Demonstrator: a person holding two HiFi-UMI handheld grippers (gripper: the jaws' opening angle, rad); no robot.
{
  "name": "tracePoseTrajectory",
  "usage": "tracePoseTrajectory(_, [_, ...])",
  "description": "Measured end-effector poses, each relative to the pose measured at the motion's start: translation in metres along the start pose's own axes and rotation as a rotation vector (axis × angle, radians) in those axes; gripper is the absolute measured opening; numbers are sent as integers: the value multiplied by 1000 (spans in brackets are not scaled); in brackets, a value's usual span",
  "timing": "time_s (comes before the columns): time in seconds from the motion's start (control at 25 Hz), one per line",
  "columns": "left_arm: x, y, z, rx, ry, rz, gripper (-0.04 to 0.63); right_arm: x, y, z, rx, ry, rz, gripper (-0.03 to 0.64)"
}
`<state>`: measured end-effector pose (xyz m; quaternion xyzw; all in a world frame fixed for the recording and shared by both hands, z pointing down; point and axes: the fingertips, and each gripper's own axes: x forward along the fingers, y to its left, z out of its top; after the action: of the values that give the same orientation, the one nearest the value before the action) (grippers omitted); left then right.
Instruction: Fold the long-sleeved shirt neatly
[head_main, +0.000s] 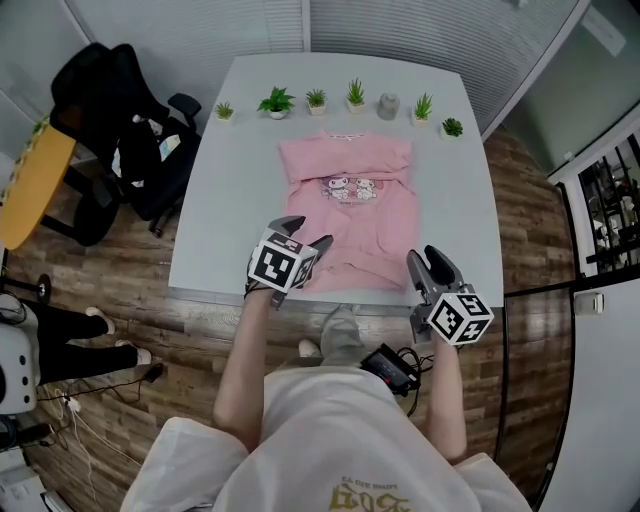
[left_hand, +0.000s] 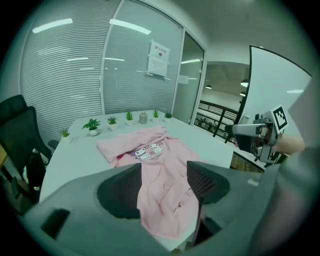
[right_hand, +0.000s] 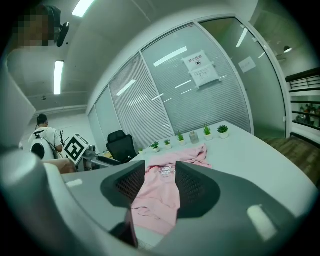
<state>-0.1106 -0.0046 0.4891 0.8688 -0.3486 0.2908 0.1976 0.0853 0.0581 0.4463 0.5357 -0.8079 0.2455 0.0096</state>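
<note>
A pink long-sleeved shirt (head_main: 345, 215) with a cartoon print lies on the white table (head_main: 230, 200), its sleeves folded in over the body and its hem rumpled near the front edge. My left gripper (head_main: 305, 235) hovers over the hem's left corner, open, with nothing between its fingers. My right gripper (head_main: 425, 256) hangs at the table's front edge just right of the hem, also open and empty. In the left gripper view the shirt (left_hand: 150, 150) shows through the gap of the left gripper (left_hand: 164, 175). The right gripper view shows the shirt (right_hand: 172, 161) beyond the right gripper (right_hand: 161, 182).
Several small potted plants (head_main: 316, 100) and a grey cup (head_main: 388, 105) line the table's far edge. A black office chair (head_main: 120, 130) and a yellow round table (head_main: 35, 185) stand to the left. A black device with cables (head_main: 395, 368) lies on the wood floor by my feet.
</note>
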Motion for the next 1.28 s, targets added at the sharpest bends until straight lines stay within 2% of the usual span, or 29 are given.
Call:
tracePoseTrajectory(0.32, [-9,-5,-33,-16,40,-2,287,-8,5,-24,-37,49,-3,189])
tracePoseTrajectory(0.6, [-2,-14,-74,5,131,-13,284,-10,-3,-57,-53,126,-23,189])
tracePoseTrajectory(0.84, [9,-23,-114,6,233,-59,278,-6,-17,-95,-57,219,-45,189])
tracePoseTrajectory(1.28, [26,-22,-160,10,337,-49,251,-1,-34,-142,-179,365,-85,189])
